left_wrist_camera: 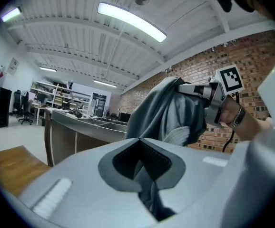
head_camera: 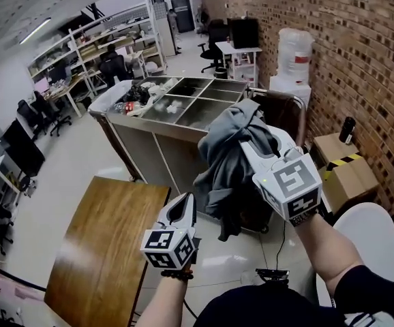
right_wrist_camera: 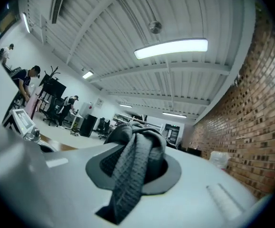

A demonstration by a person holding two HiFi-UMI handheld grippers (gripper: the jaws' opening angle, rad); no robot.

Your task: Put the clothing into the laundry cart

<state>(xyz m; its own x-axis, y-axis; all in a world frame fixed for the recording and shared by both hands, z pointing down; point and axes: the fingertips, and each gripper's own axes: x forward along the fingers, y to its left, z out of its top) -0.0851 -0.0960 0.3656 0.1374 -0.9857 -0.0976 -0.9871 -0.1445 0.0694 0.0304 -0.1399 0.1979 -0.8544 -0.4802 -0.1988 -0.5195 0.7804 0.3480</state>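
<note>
A grey garment hangs in the air in front of the metal laundry cart, bunched at the top. My right gripper is shut on that bunch; in the right gripper view the knit cloth fills its jaws. My left gripper is lower and to the left, at the garment's hanging edge. In the left gripper view a strip of grey cloth runs between its closed jaws. The cart has several open compartments; dark and white clothing lies in its far left one.
A wooden table stands below the left gripper, next to the cart. Cardboard boxes and a white round seat sit along the brick wall on the right. A water bottle stands farther back. Desks and chairs fill the room's left.
</note>
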